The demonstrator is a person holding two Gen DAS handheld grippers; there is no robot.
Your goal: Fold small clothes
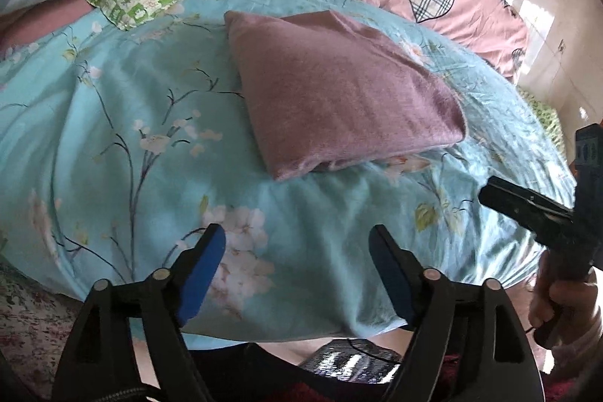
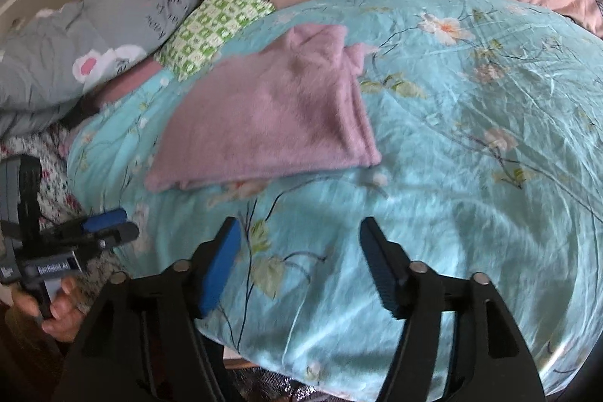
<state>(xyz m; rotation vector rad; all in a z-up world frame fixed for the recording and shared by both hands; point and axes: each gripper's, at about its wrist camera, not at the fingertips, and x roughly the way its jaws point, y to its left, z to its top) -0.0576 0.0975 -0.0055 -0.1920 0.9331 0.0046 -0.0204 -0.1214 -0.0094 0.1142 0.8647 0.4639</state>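
The mauve garment [image 1: 339, 89] lies folded on the turquoise floral quilt [image 1: 132, 123], ahead of both tools and touching neither; your left gripper [image 1: 297, 274] stands spread over bare quilt with nothing between its blue pads, and your right gripper [image 2: 301, 262] is likewise spread and empty. Treat the garment as light, soft and fuzzy, probably fleece or knit; it should bend anywhere, hold no shape of its own, and sag wherever you lift it; the nap should give the pads decent purchase, so slipping looks unlikely. Its layers are stacked, so a shallow pinch may catch only the top one; take a corner or the thick folded edge nearest you, deep enough to gather every layer; keep the quilt out of the bite, since it is loose and wrinkled underneath.
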